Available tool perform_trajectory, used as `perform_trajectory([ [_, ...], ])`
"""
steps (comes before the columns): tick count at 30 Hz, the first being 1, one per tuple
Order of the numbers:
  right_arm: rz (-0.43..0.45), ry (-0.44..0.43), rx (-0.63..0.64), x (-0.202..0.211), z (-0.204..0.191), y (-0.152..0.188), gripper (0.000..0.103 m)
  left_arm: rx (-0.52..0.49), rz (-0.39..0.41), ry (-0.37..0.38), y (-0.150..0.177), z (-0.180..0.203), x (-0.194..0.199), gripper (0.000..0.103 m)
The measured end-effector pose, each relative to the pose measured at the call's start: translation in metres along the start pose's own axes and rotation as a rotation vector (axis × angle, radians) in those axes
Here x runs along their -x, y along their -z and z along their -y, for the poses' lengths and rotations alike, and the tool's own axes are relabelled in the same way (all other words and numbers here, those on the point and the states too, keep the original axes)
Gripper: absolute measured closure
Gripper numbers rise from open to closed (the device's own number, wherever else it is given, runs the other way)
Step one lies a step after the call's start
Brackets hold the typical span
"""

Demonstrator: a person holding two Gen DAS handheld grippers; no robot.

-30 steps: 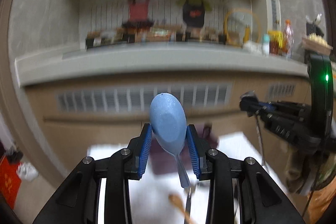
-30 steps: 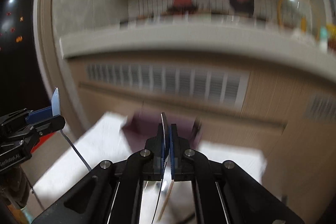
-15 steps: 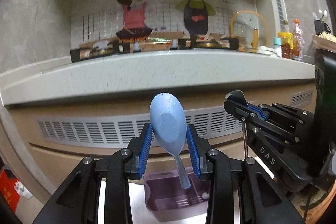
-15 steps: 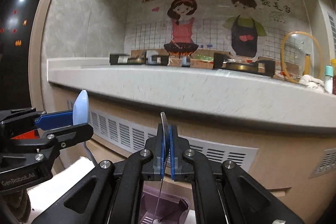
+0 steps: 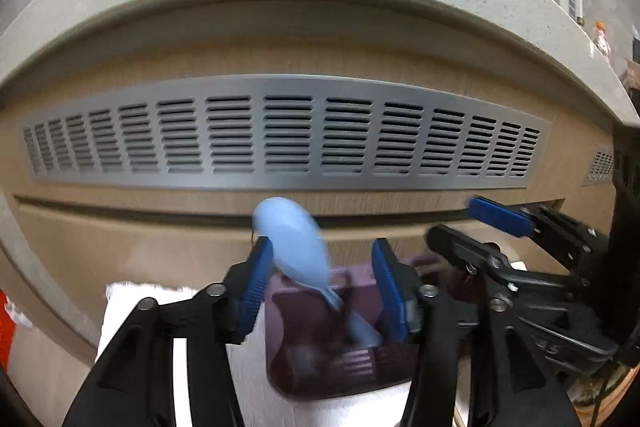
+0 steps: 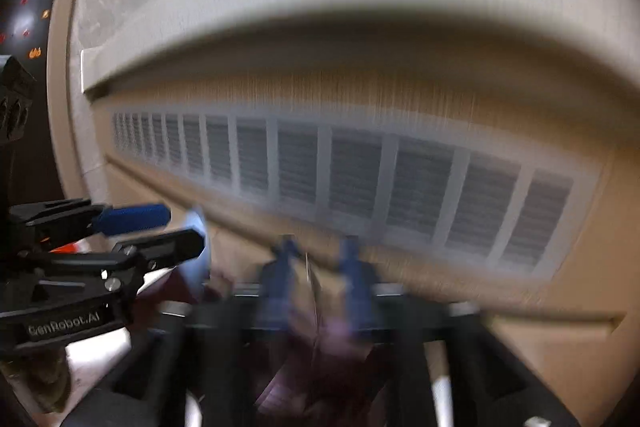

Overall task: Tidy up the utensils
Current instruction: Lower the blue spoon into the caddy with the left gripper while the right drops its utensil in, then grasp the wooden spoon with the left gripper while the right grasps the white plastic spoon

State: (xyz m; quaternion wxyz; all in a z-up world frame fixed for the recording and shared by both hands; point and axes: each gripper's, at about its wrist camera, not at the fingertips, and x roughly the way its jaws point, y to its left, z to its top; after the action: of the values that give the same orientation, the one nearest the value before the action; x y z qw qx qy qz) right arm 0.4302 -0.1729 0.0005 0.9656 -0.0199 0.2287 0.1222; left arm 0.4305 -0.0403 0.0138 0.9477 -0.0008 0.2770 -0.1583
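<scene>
Over purple holder [image 5: 320,367], blue spoon [image 5: 296,247] bowl-up

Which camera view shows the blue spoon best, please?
The left wrist view: the blue spoon sits near the centre between the left tongs, leaning over the purple holder. The right wrist view shows only a blurred pale sliver.

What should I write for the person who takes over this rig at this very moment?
Left tool: open, its jaws have just been opening; the blue spoon tips loose between them, handle down into the purple holder.
Right tool: open, jaws also just opening; a thin metal utensil stands between them above the holder. The picture is blurred.
Done: both utensils brought to the holder and let go.
Left: check that both have settled inside, then draw the tools back. No other utensils are visible now.
</scene>
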Motion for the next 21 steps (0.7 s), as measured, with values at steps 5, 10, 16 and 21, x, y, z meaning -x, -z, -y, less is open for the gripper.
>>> perform_trajectory([
  [5, -0.032, 0.017, -0.105, 0.026, 0.023, 0.015, 0.044, 0.062, 0.009, -0.050, 0.008, -0.018, 0.033, 0.037],
  [10, -0.094, 0.082, -0.133, 0.071, 0.040, 0.035, 0.044, 0.119, -0.091, -0.067, 0.035, -0.038, 0.061, 0.036],
  [16, -0.178, 0.171, -0.076, 0.112, 0.033, 0.074, 0.040, 0.061, -0.254, -0.032, 0.092, -0.009, 0.078, 0.036],
  [21, -0.202, 0.247, 0.030, 0.130, 0.014, 0.105, 0.022, -0.015, -0.352, 0.012, 0.132, 0.032, 0.074, 0.036],
])
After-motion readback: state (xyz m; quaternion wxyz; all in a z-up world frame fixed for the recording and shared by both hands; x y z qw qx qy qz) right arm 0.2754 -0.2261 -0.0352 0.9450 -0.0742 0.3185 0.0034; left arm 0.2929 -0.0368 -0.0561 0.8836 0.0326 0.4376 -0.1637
